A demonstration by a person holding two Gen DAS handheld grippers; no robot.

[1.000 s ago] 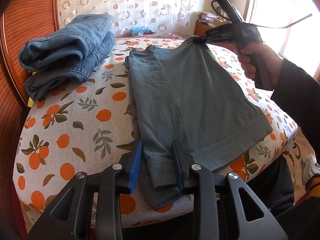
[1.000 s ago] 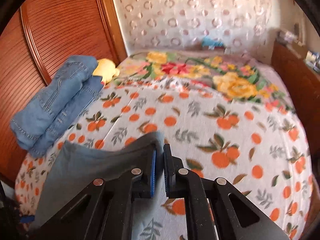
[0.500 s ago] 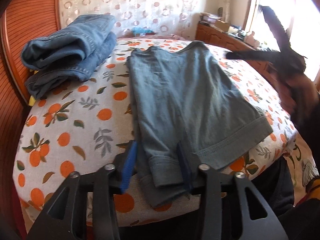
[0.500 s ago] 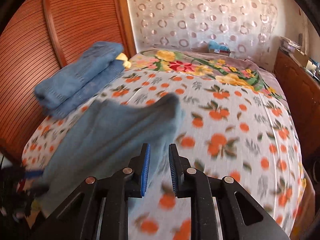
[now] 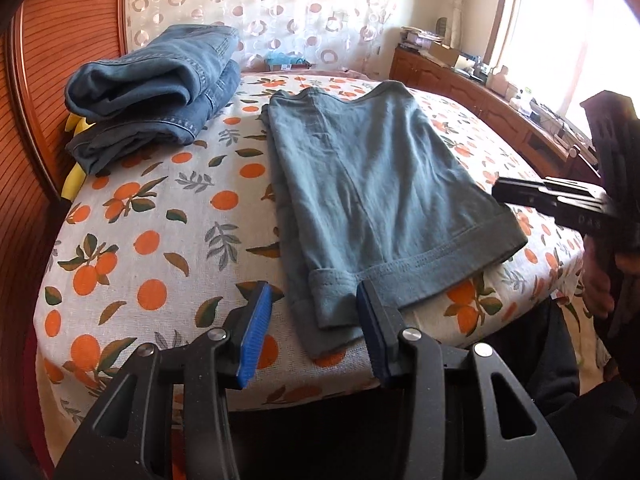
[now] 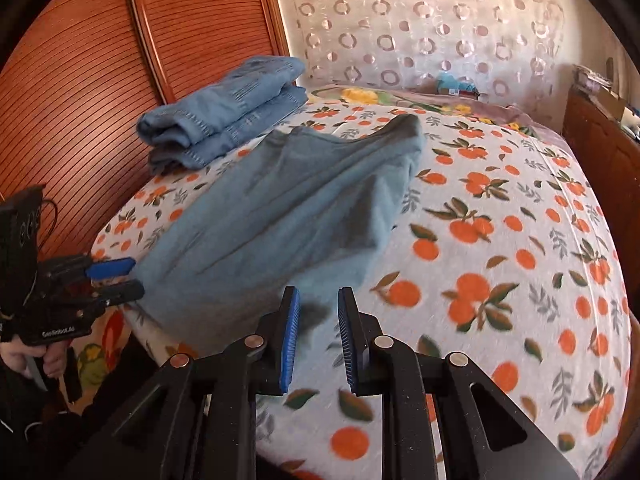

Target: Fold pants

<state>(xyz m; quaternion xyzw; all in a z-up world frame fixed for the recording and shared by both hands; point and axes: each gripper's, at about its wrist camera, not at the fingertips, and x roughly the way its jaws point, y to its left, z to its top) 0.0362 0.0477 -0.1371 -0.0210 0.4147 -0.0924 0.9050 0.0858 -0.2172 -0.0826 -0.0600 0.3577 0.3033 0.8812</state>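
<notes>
Grey-green pants [image 5: 376,196] lie flat on a bed [image 5: 160,240] covered with an orange-and-leaf printed spread, already folded over into a compact rectangle that runs from the near edge of the bed toward the far side, with the hemmed cuffs nearest the viewer and a narrower layer showing underneath along the left. The fold looks largely done, though the layers are not squarely aligned at the near end, so one more fold or some tidying may remain; that is a judgement from how the cloth lies. The left gripper [image 5: 316,328] sits at the near edge of the bed with its jaws apart on either side of the cuff, pressing on nothing. The right gripper [image 6: 318,340], seen in its own view, is off the right side of the pants, over the bare bedspread; its jaws have just been opening and stand slightly apart with nothing between them. At the far left of the bed, beside a wooden slatted wardrobe door [image 6: 100,80], a stack of folded blue jeans [image 5: 156,84] rests apart from the grey-green pair, which suggests earlier items are finished.
</notes>
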